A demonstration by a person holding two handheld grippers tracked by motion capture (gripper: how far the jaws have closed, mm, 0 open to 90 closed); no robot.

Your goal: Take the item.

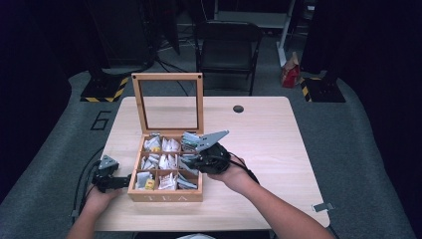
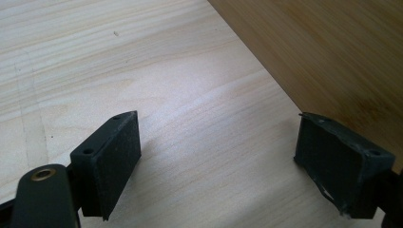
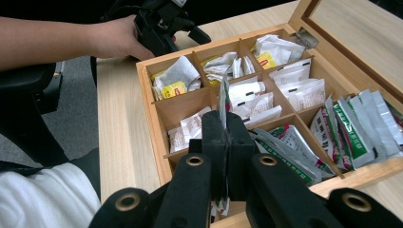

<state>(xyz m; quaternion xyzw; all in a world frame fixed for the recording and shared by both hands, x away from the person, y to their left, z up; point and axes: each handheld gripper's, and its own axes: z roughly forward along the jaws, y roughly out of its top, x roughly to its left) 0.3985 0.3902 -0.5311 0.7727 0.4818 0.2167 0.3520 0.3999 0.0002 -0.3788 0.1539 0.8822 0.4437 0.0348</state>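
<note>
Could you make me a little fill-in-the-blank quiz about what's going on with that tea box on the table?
1. The wooden box has its glass lid standing ____.
2. The right gripper is shut on a tea ____ that it pinches over the box.
3. The left gripper has its fingers ____, with nothing but bare table between them.
4. The word on the front of the box reads ____.

Missing words: open; packet; open; TEA
</note>
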